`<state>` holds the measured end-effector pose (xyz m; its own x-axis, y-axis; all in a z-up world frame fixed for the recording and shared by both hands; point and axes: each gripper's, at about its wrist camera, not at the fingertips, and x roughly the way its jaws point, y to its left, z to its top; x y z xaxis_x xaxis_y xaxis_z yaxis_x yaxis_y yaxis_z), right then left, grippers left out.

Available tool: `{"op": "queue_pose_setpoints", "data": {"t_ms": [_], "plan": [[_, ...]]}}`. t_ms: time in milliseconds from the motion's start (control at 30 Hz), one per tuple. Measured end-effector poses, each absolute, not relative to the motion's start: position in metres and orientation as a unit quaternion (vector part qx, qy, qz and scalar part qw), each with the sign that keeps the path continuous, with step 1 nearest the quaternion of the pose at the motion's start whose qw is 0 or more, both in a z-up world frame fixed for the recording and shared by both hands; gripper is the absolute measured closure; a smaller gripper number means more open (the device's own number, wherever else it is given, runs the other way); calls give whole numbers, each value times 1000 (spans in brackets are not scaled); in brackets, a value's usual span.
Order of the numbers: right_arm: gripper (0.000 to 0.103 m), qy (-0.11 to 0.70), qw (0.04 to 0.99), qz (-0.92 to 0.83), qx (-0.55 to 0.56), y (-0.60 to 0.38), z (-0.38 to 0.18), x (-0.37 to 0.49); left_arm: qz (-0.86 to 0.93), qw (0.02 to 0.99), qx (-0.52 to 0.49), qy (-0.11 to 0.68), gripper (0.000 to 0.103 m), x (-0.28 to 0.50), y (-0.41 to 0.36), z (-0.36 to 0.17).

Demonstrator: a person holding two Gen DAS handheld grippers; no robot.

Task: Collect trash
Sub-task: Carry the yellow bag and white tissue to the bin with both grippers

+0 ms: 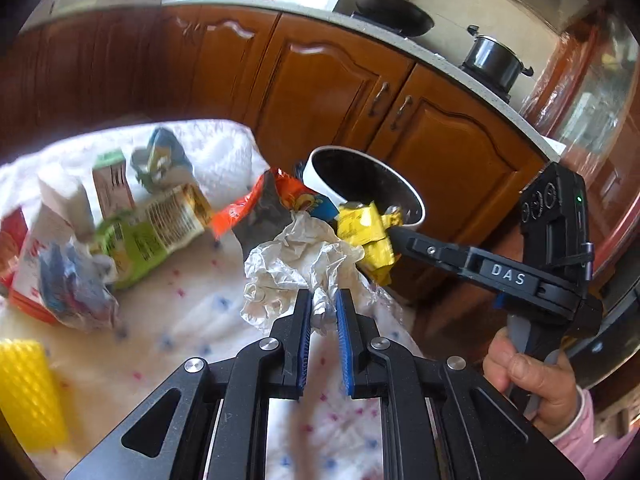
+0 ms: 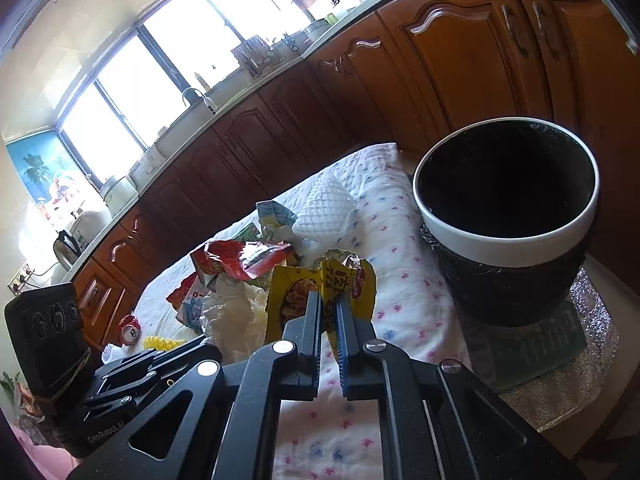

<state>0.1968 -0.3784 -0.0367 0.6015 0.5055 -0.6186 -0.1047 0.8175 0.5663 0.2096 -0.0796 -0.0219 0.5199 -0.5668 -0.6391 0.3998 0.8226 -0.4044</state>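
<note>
My left gripper (image 1: 323,300) is shut on a crumpled white plastic wrapper (image 1: 296,260) and holds it above the patterned tablecloth (image 1: 192,320). My right gripper (image 2: 329,300) is shut on a yellow snack wrapper (image 2: 320,288); in the left wrist view that wrapper (image 1: 366,232) hangs at the rim of the black bin with a white rim (image 1: 360,188). The bin (image 2: 508,216) stands to the right of the right gripper, its inside dark. More trash lies on the cloth: an orange-red wrapper (image 1: 256,208), a green packet (image 1: 156,232) and a small carton (image 1: 112,184).
A yellow foam net (image 1: 28,396) lies at the near left. Red wrappers (image 2: 240,260), a white foam net (image 2: 328,208) and a red can (image 2: 130,330) lie on the cloth. Wooden cabinets (image 1: 320,80) stand behind the table, with a pan (image 1: 392,8) and pot (image 1: 496,60) on the counter.
</note>
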Motion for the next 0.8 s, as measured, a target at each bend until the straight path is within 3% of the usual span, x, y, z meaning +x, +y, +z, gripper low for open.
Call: {"op": "queue_pose_setpoints", "data": {"t_ms": [400, 800], "plan": [[96, 386, 871, 169, 252, -398, -28, 199, -280, 872, -78, 394, 92, 209, -97, -15], [96, 366, 891, 99, 250, -465, -20, 220, -284, 886, -27, 365, 91, 273, -169, 13]]}}
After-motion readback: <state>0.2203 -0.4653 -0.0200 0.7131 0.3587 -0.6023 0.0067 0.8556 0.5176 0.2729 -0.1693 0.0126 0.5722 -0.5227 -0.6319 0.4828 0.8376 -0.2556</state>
